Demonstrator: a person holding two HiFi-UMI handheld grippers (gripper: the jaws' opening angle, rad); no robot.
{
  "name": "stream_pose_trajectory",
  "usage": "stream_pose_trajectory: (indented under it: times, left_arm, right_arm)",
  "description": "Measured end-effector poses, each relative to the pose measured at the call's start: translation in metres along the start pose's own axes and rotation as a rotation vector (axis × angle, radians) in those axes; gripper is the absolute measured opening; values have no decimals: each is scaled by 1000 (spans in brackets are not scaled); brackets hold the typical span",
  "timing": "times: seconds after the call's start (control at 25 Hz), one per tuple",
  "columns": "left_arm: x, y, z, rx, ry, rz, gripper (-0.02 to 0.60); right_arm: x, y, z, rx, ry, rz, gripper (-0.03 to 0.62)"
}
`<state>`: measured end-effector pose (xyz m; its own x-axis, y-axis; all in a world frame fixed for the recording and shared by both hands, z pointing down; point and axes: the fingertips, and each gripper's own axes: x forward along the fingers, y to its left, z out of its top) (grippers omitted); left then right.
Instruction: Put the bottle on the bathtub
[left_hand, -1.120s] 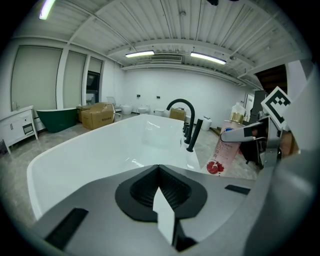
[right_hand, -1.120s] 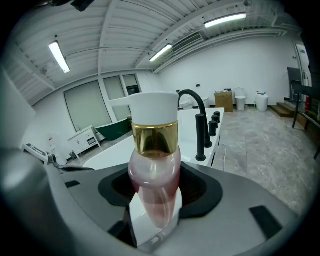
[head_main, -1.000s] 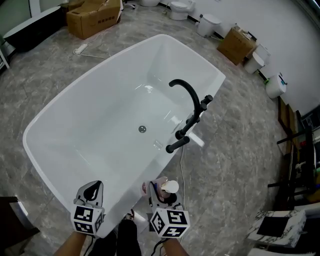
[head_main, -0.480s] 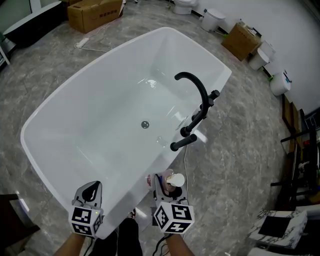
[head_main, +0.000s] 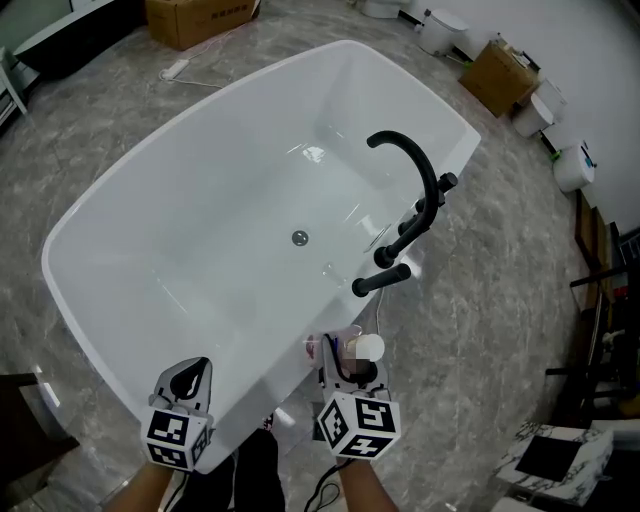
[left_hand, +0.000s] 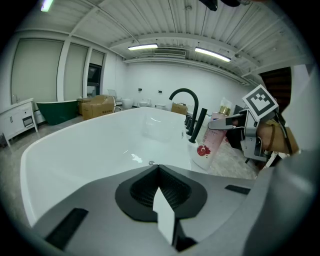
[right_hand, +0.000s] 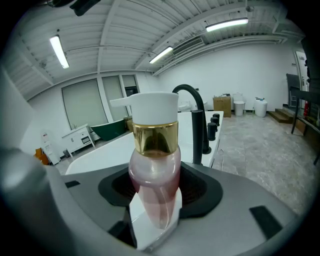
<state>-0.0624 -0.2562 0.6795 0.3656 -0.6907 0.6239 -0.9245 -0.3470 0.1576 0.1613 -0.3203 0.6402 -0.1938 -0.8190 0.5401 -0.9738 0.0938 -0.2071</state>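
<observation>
Your right gripper clamps the translucent pink pump bottle with gold collar, tilted just beside the white bathtub's rim, near the black curved faucet. You seem mid-carry; next, set it upright on the rim. Your left gripper is closed, empty.

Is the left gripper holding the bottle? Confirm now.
No, the left gripper has its jaws shut on nothing, while the bottle is clamped in the right gripper.

Head cam looks steeply down on bathtub; both tool cams sit low nr rim, facing faucet.
</observation>
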Motion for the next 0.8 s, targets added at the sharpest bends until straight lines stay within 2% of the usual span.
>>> stream_pose_trajectory:
  times: [0.8]
  left_arm:
    - [2,12,-13,-37,13,32,3]
  right_arm:
    - [18,-7,19,-46,-30,-22,239]
